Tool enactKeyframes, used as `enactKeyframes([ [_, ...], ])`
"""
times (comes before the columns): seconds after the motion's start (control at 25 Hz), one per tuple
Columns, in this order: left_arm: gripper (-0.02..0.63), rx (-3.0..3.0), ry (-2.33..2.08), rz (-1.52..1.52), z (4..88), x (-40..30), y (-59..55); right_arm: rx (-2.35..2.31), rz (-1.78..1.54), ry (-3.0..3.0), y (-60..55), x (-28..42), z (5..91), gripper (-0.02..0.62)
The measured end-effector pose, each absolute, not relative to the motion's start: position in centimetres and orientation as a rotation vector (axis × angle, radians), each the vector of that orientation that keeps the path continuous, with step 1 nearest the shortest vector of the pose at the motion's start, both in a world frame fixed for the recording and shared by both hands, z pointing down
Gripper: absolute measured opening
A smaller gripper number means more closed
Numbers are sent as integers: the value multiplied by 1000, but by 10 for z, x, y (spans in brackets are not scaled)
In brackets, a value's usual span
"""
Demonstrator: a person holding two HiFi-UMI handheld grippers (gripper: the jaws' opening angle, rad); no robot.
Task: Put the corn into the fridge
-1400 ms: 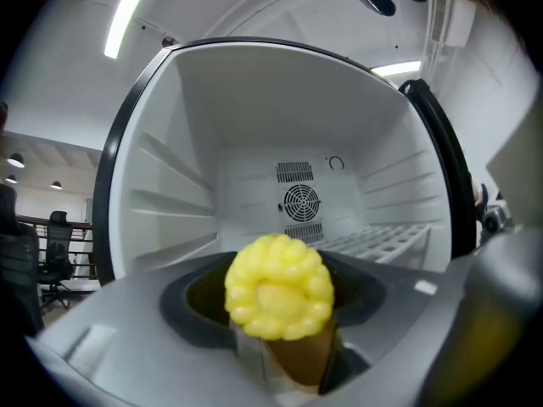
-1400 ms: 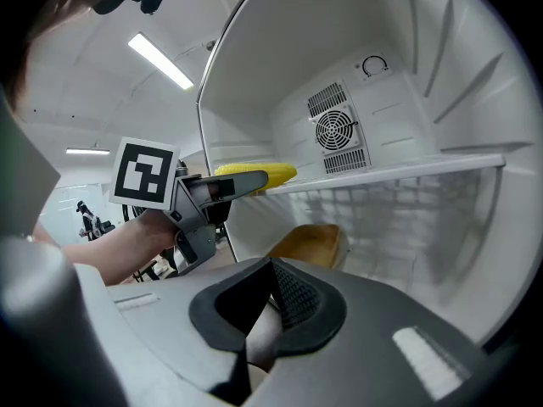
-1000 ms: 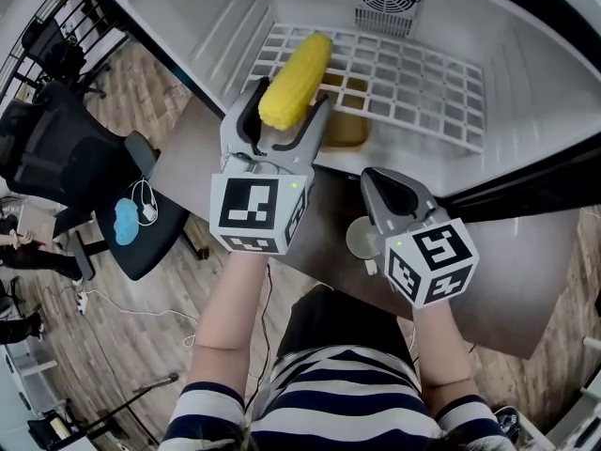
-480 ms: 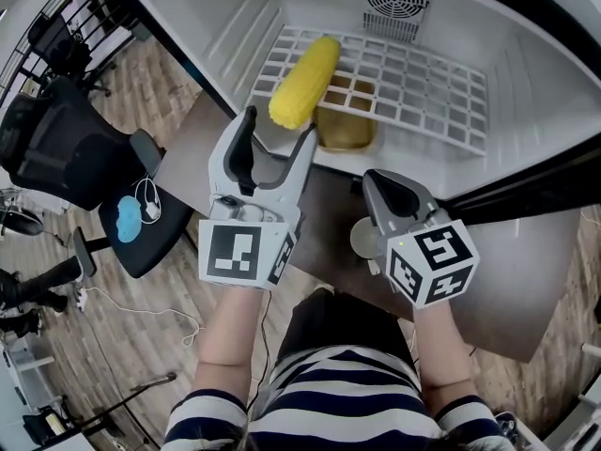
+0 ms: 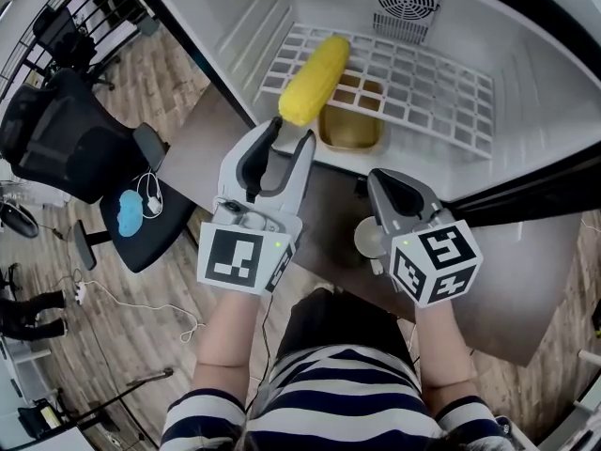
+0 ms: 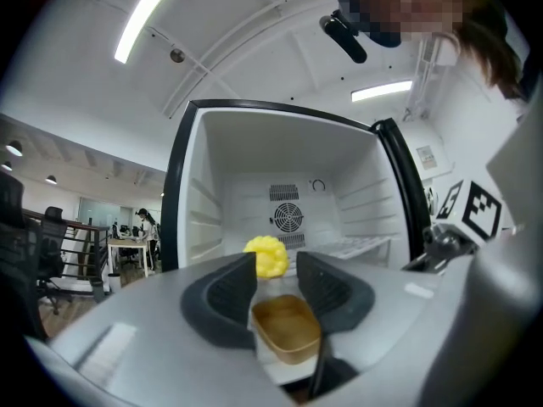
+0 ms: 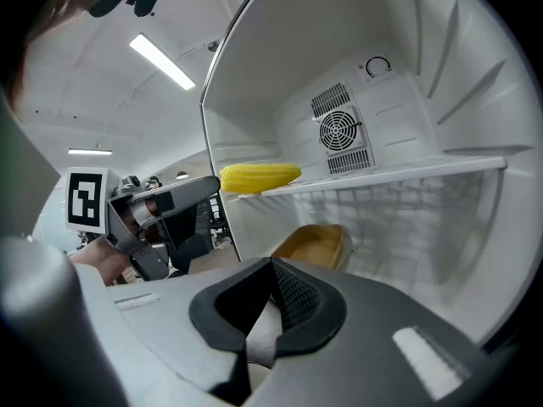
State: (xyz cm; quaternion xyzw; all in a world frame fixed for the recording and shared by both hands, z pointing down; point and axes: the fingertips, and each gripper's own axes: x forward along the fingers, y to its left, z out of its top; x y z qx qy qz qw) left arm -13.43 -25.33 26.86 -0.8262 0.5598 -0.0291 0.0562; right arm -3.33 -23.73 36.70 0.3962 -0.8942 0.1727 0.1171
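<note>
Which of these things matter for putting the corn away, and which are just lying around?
In the job: corn, fridge, wire shelf, left gripper.
Lying about: tan tray, black chair, blue object on its seat.

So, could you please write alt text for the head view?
A yellow corn cob lies on the white wire shelf of an open fridge, seen from above. In front of it the left claw is open and empty; the right claw is shut. A tan tub sits under the shelf.
</note>
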Motion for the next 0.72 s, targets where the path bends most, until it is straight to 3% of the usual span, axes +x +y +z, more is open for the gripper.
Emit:
enactKeyframes([
  [0.72,0,-2517,1712,-135,271,-139,-272,1151,521,-2610,-245,-33,373,-8],
])
